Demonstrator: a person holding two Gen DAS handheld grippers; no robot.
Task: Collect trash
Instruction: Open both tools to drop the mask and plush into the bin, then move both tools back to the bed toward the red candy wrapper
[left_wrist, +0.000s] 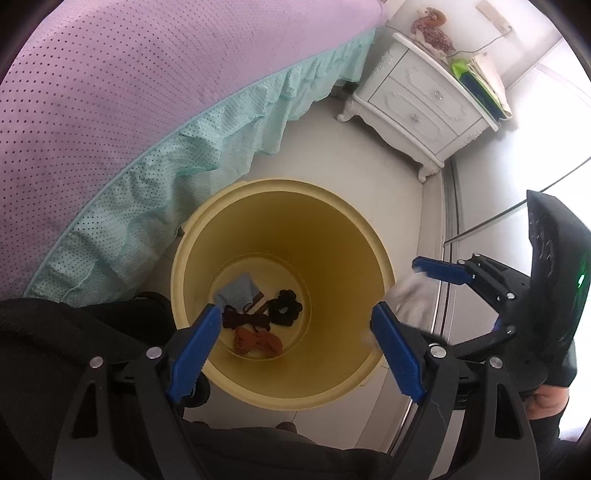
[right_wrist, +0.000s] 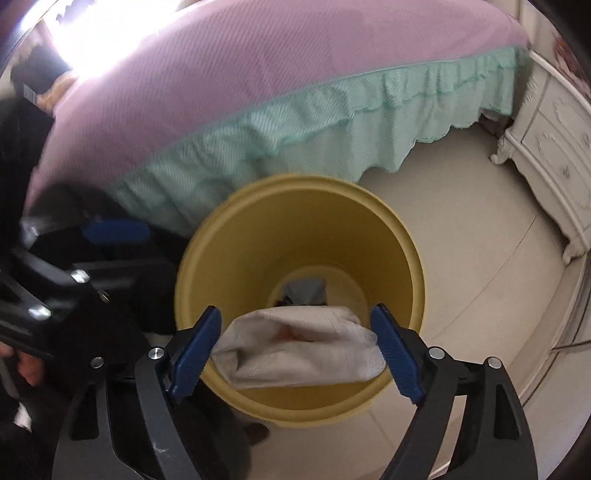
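A yellow bin stands on the floor beside the bed; it also shows in the right wrist view. At its bottom lie a blue-grey scrap, dark pieces and an orange-brown piece. My left gripper is open and empty above the bin's near rim. My right gripper has its fingers wide, with a crumpled white tissue between them over the bin mouth. In the left wrist view the right gripper and the tissue are at the bin's right rim.
A bed with a purple cover and teal frill runs behind the bin. A white nightstand with books stands at the far right. Pale tiled floor surrounds the bin. The person's dark clothing is at the left.
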